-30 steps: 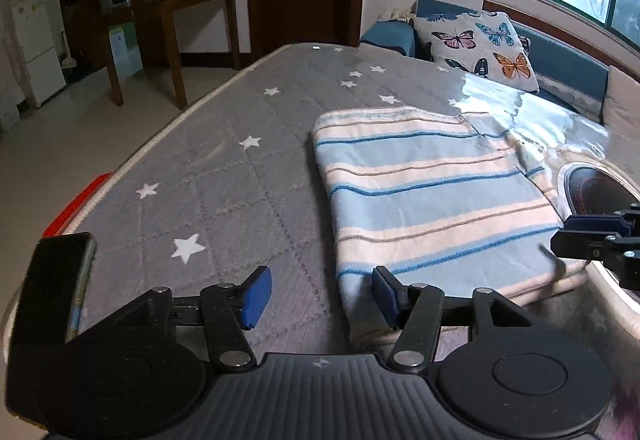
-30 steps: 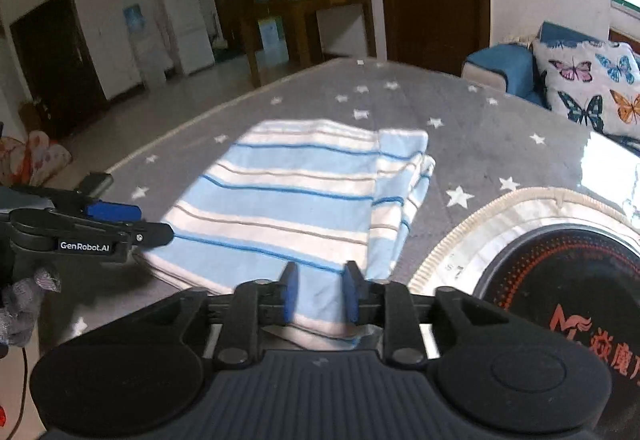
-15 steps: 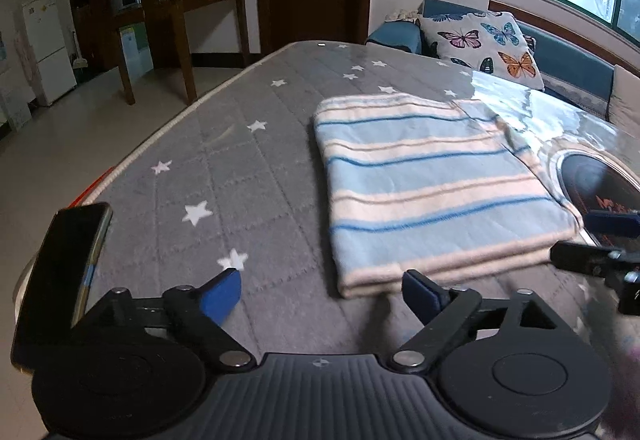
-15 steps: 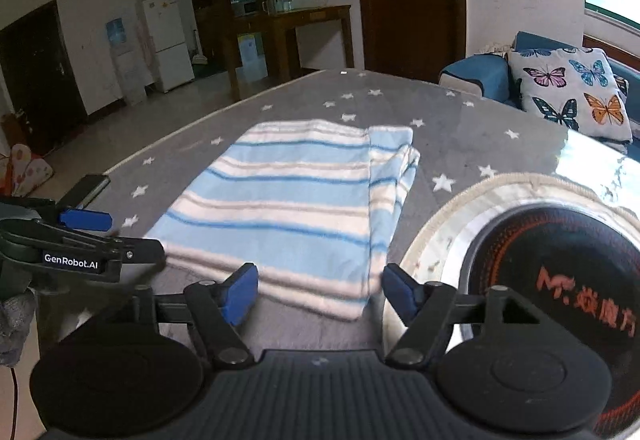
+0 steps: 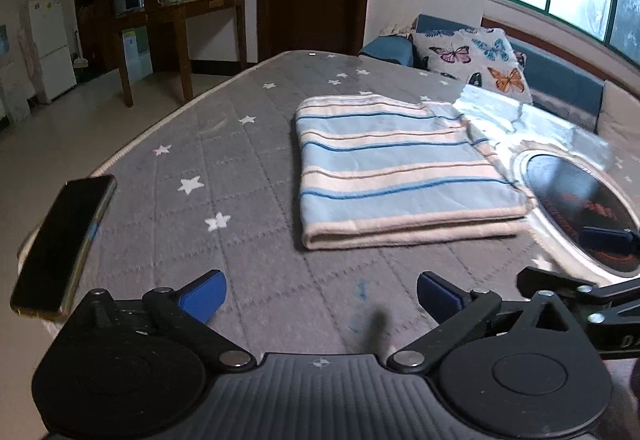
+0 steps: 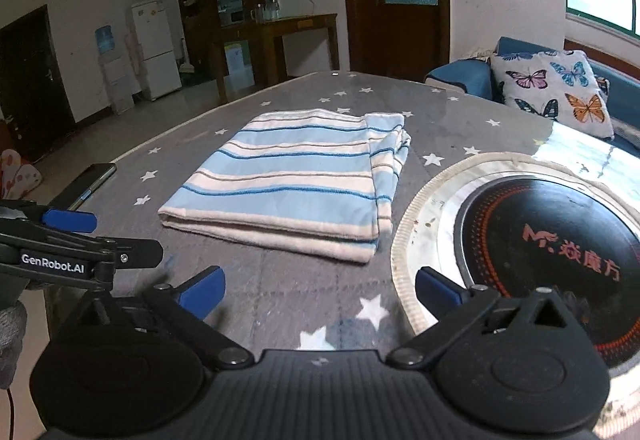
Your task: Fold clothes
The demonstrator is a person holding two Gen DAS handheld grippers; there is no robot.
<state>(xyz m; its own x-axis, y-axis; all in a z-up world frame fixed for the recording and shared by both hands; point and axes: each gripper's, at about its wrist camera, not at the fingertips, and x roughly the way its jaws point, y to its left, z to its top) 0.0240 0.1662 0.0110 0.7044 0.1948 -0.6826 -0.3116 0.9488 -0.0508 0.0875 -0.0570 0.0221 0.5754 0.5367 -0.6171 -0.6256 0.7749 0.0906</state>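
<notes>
Living room with a wooden door, a sofa and a butterfly cushion (image 6: 556, 92) at the far right. Filling the view is a table (image 5: 224, 176) under a grey cover dotted with white stars. On it, toward the far middle, lies a blue and cream striped garment (image 5: 396, 172), folded into a flat rectangle with layered edges on its right side. Just right of it sits a round black cooktop (image 6: 548, 240) with a pale rim. A dark phone (image 5: 64, 244) rests at the near left edge. Left hand-held gripper (image 5: 320, 294) and right hand-held gripper (image 6: 320, 290) hover near the garment, both spread wide and holding nothing. Risk, as a judgement: a careless regrasp could pull the layers apart, or drag cloth onto the cooktop.
</notes>
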